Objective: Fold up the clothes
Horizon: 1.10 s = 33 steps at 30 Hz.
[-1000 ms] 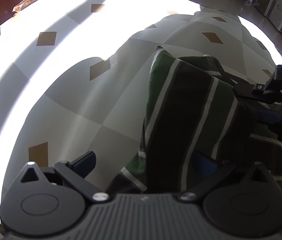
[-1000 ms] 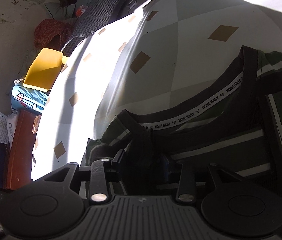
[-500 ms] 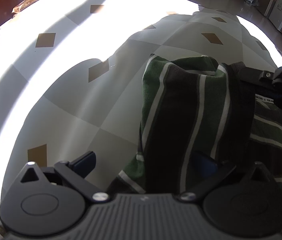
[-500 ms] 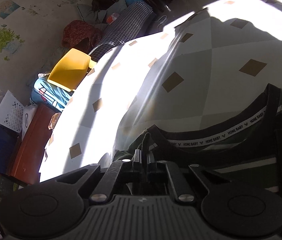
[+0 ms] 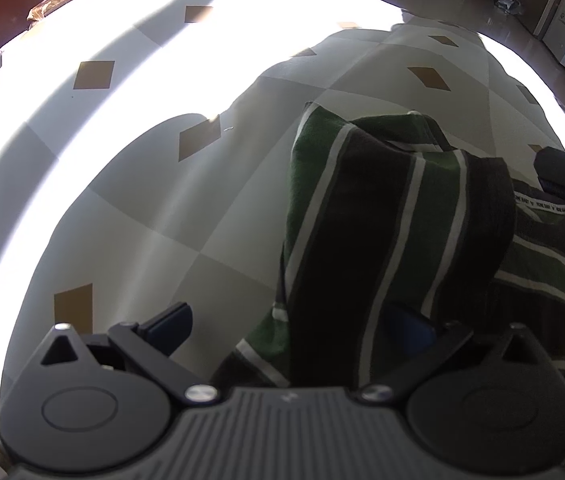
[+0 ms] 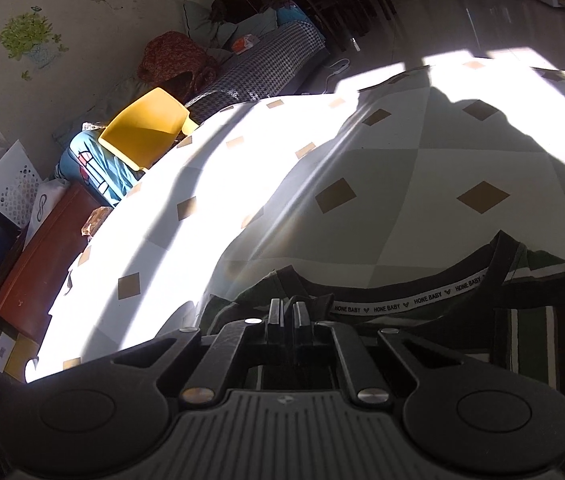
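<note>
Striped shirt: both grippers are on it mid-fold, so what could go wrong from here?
1. The left gripper stands wide open, the striped shirt only draped over one finger; the fold could slide off.
2. The right gripper pinches a thin bit of fabric near the collar; it may slip out or bunch the neckline.

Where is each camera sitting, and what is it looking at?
Left wrist: on the left hand-held gripper, facing along its spread fingers at the striped shirt draped between them.
Right wrist: on the right hand-held gripper, fingers pinched at the shirt's collar.
Both show the shirt and checked tablecloth.
</note>
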### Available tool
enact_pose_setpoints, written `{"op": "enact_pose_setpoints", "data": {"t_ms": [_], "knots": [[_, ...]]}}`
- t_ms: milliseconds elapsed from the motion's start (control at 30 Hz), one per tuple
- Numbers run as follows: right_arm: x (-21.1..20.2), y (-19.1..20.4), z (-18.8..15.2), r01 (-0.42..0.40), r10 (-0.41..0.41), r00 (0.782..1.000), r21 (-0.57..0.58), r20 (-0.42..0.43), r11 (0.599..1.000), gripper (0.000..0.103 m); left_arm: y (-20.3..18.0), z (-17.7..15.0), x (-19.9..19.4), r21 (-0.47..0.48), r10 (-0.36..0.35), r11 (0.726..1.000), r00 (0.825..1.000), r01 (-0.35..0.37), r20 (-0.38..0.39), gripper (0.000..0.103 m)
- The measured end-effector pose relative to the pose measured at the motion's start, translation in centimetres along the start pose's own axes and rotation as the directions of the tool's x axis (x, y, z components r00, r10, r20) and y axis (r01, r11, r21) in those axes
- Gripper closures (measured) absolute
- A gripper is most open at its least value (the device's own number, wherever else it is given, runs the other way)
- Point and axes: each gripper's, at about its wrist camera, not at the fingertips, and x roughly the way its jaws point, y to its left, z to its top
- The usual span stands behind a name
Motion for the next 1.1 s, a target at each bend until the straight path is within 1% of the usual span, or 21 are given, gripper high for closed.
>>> {"op": "enact_pose_setpoints", "data": {"t_ms": [33, 100, 133, 233, 367, 467, 567, 633, 667, 700, 833, 1000, 1100], "knots": [[-0.2, -0.1, 0.2, 0.021, -0.021, 1.0, 0.0, 0.018, 1.0, 0.097, 0.0, 0.0, 0.0, -0.002, -0.001, 1.0, 1.0, 0.001, -0.001, 0.0], [-0.2, 0.1, 0.3, 0.063, -0.062, 0.998, -0.033, 0.023, 0.997, 0.095, 0.1, 0.0, 0.0, -0.004, 0.002, 1.0, 1.0, -0.002, -0.001, 0.0], [-0.1, 0.3, 0.2, 0.056, -0.056, 0.998, -0.044, 0.018, 0.997, 0.095, 0.1, 0.0, -0.1, -0.004, 0.005, 1.0, 1.0, -0.005, 0.0, 0.0], [0.8, 1.0, -0.2, 0.0, -0.002, 1.0, -0.057, -0.026, 0.998, 0.095, 0.0, 0.0, -0.3, -0.001, 0.02, 1.0, 1.0, -0.02, 0.01, 0.0], [2.5, 2.2, -1.1, -0.055, 0.047, 0.995, -0.084, -0.086, 0.995, 0.095, 0.3, 0.1, -0.5, -0.008, 0.03, 1.0, 0.999, -0.03, 0.027, 0.0], [4.0, 2.9, -1.7, -0.075, 0.061, 0.99, -0.105, -0.13, 0.992, 0.094, 0.4, 0.0, -0.2, -0.009, 0.026, 1.0, 1.0, -0.025, 0.016, 0.0], [5.5, 3.1, -2.2, -0.053, 0.035, 0.986, -0.113, -0.161, 0.992, 0.093, 0.4, 0.1, -0.2, -0.003, 0.025, 1.0, 1.0, -0.025, 0.017, 0.0], [6.4, 2.9, -2.5, -0.009, -0.013, 0.985, -0.127, -0.173, 0.992, 0.093, 0.5, 0.1, -0.1, -0.004, 0.023, 1.0, 1.0, -0.023, 0.015, 0.0], [6.8, 2.8, -2.7, 0.018, -0.042, 0.983, -0.136, -0.177, 0.991, 0.096, 0.5, 0.1, 0.0, -0.005, 0.022, 1.0, 1.0, -0.022, 0.014, 0.0], [7.1, 2.7, -2.8, 0.036, -0.061, 0.982, -0.14, -0.176, 0.989, 0.096, 0.5, 0.2, 0.0, -0.007, 0.019, 1.0, 1.0, -0.019, 0.013, 0.0], [7.7, 2.5, -2.6, 0.045, -0.064, 0.987, -0.128, -0.15, 0.991, 0.096, 0.7, 0.3, 0.2, -0.023, 0.009, 1.0, 1.0, -0.009, 0.006, 0.0], [8.3, 2.6, -2.3, 0.058, -0.072, 0.99, -0.117, -0.123, 0.991, 0.096, 0.8, 0.5, 0.4, -0.016, 0.017, 1.0, 1.0, -0.016, 0.022, 0.0], [8.6, 2.8, -2.1, 0.065, -0.078, 0.99, -0.11, -0.114, 0.992, 0.096, 1.2, 0.9, 0.7, -0.037, 0.01, 0.999, 1.0, -0.009, 0.024, 0.0]]}}
